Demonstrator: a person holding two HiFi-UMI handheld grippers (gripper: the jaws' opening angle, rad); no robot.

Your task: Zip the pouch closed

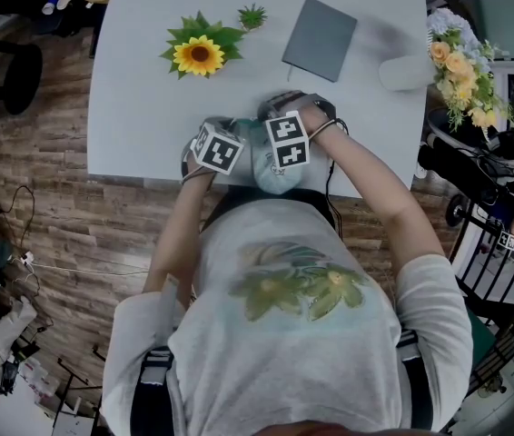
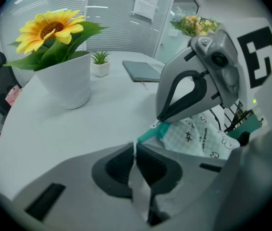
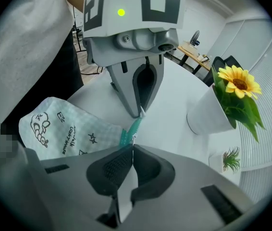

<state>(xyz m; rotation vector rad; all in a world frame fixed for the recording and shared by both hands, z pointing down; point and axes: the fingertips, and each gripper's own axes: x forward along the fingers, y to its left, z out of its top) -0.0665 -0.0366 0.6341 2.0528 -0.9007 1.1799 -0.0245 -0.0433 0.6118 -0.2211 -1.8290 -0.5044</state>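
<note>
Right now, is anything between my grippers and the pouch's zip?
No, nothing visible. The left gripper and right gripper are both shut on the teal zip sticking out of the pouch. The sunflower pot and notebook stand farther back on the table, clear of it.

Table (image 1: pixel 130 125) from above: sunflower pot (image 1: pixel 200 54) at far left, small plant (image 1: pixel 252 15) behind and right of it, notebook (image 1: pixel 320 39) further right. Pouch (image 3: pixel 64 129) at the near edge, beside left gripper (image 2: pixel 136 150) and right gripper (image 3: pixel 132 148), which face each other. Bouquet (image 1: pixel 461 66) past the table's right edge.
</note>
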